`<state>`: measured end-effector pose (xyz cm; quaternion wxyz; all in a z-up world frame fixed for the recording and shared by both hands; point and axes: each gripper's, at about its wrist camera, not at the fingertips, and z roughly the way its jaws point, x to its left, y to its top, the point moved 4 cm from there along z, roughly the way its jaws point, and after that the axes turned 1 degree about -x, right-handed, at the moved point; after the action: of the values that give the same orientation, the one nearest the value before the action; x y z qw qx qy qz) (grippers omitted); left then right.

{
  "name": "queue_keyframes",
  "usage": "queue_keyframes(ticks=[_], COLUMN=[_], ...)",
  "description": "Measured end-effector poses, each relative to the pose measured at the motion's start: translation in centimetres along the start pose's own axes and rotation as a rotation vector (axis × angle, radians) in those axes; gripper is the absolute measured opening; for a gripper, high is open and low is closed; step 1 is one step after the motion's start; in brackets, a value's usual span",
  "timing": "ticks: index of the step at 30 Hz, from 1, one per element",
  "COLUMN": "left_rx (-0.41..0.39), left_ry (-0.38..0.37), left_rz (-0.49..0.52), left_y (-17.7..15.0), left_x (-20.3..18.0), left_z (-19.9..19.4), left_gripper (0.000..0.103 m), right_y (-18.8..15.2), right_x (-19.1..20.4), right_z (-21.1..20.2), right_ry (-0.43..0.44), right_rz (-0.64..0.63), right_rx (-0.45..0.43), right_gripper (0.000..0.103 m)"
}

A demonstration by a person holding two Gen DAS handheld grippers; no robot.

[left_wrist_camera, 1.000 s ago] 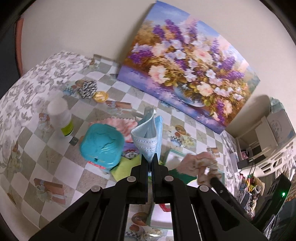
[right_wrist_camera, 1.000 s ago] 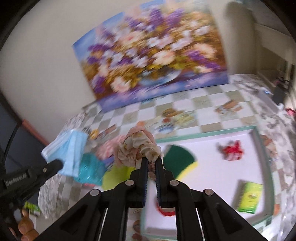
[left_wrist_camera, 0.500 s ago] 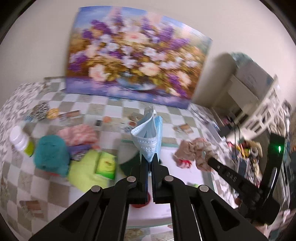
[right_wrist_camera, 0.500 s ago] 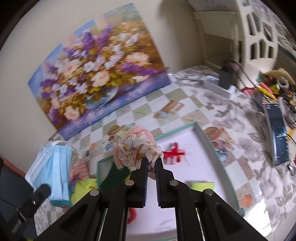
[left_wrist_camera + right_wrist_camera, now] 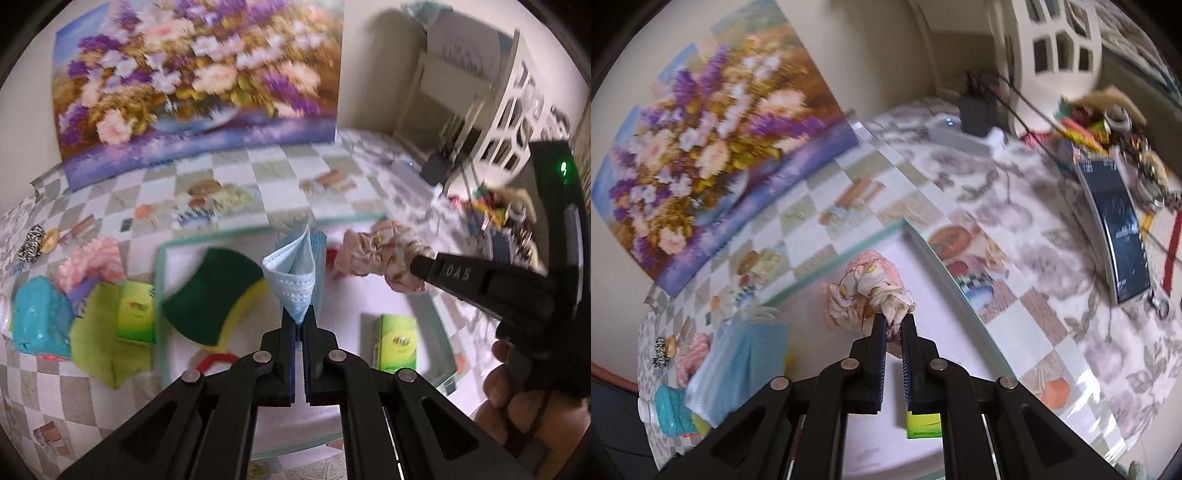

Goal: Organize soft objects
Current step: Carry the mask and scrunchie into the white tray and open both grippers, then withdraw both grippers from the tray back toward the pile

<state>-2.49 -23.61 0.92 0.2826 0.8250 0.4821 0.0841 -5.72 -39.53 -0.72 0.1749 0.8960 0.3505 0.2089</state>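
Checkered tablecloth (image 5: 236,173) with little printed pictures covers the table under me, and a big painting of purple and pink flowers (image 5: 192,81) leans against the wall behind it. Going from the left in my left wrist view, a zebra-striped scrunchie (image 5: 31,243) lies near the table edge, then a pink ruffled scrunchie (image 5: 96,258), a teal lump (image 5: 38,319) and a lime-green cloth (image 5: 96,343) with a green tissue packet (image 5: 136,317) lying on it, touching the outside of the tray's left wall. Next comes the white tray (image 5: 373,288) with its pale green rim; inside it lie a green-and-yellow sponge (image 5: 214,295), a red looped thing partly hidden behind my fingers, and a second green tissue packet (image 5: 397,341). My left gripper (image 5: 299,321) is pinched tight on the bottom corner of a blue face mask (image 5: 293,273), which stands up from the jaws above the middle of the tray. To the right of it, my right gripper (image 5: 894,325) is clamped on a floral pink scrunchie (image 5: 866,291), held above the tray's far right part, close to the mask but not touching it. My right hand (image 5: 517,398) shows at the edge, wrapped around the handle. Farther right, off the tray, a dark phone (image 5: 1115,229) lies on the flowered cloth beside a heap of colourful clutter (image 5: 1093,118).
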Motion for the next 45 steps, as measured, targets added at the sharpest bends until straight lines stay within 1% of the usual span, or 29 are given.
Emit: queue_keyframes(ticks=[2,8,11,14,15,16,17,18,19,20,23,24,26,28,31,34,35,37,40,41,43,45], left_rx=[0.039,0.154,0.191,0.209,0.211,0.218,0.224,0.233,0.242,0.248,0.245,0.244,0.239,0.235,0.225,0.201,0.192,0.169,0.144,0.138,0.125,0.117], left_ry=[0.008,0.050,0.057,0.059,0.059,0.057,0.056,0.054,0.056,0.056,0.029,0.024,0.010,0.005,0.003,0.002,0.004,0.011,0.035,0.043,0.075,0.127], left_rz=[0.002,-0.022,-0.042,-0.057,-0.061,-0.067,-0.074,-0.086,-0.107,-0.126,-0.178,-0.189,-0.211,-0.242,-0.274,-0.320,-0.334,-0.366,-0.414,-0.427,-0.448,-0.461], left_y=[-0.5,-2.0,-2.6,-2.8,-2.7,-2.7,-2.7,-2.7,-2.7,-2.6,-2.2,-2.0,-1.8,-1.6,-1.3,-0.9,-0.8,-0.5,-0.3,-0.3,-0.3,-0.4], left_x=[-0.1,0.9,1.3,1.6,1.7,1.8,1.9,2.0,2.3,2.5,3.3,3.4,3.7,4.1,4.9,5.9,6.3,7.3,8.8,9.2,10.3,11.3], left_z=[1.3,4.5,5.4,5.5,5.5,5.5,5.5,5.4,5.3,5.2,4.6,4.5,4.1,3.6,2.8,1.9,1.6,0.9,0.3,0.1,-0.3,-0.6], left_gripper=[0.003,0.003,0.003,0.004,0.004,0.007,0.013,0.018,0.031,0.039,0.041,0.042,0.049,0.054,0.056,0.064,0.065,0.066,0.078,0.078,0.079,0.085], right_y=[-0.3,-1.2,-1.6,-1.9,-1.9,-2.0,-2.0,-1.9,-1.9,-1.8,-1.6,-1.5,-1.4,-1.3,-1.3,-1.3,-1.4,-1.7,-2.2,-2.5,-2.9,-3.4], right_x=[-0.5,-1.4,-1.3,-1.2,-1.1,-1.1,-1.0,-0.9,-0.8,-0.7,-0.2,-0.1,0.3,0.5,0.8,1.1,1.2,1.6,2.7,3.4,4.5,5.6], right_z=[1.0,3.0,3.6,4.0,4.0,4.0,3.9,3.8,3.6,3.4,2.5,2.3,1.8,1.4,1.1,0.9,1.0,1.0,1.1,1.1,1.1,1.0], right_ry=[-0.013,-0.045,-0.056,-0.070,-0.073,-0.073,-0.074,-0.074,-0.071,-0.062,-0.047,-0.049,-0.054,-0.056,-0.063,-0.075,-0.079,-0.084,-0.099,-0.096,-0.085,-0.078], right_rz=[0.015,0.029,0.014,-0.002,-0.003,-0.004,-0.007,-0.009,-0.009,-0.006,-0.016,-0.023,-0.039,-0.048,-0.061,-0.079,-0.088,-0.108,-0.151,-0.180,-0.224,-0.259], right_rx=[0.029,0.106,0.129,0.151,0.155,0.157,0.157,0.157,0.156,0.152,0.135,0.128,0.114,0.105,0.095,0.090,0.092,0.096,0.097,0.098,0.100,0.098], right_gripper=[0.012,0.012,0.012,0.019,0.026,0.033,0.036,0.044,0.050,0.051,0.056,0.059,0.061,0.062,0.066,0.066,0.067,0.067,0.067,0.067,0.068,0.071])
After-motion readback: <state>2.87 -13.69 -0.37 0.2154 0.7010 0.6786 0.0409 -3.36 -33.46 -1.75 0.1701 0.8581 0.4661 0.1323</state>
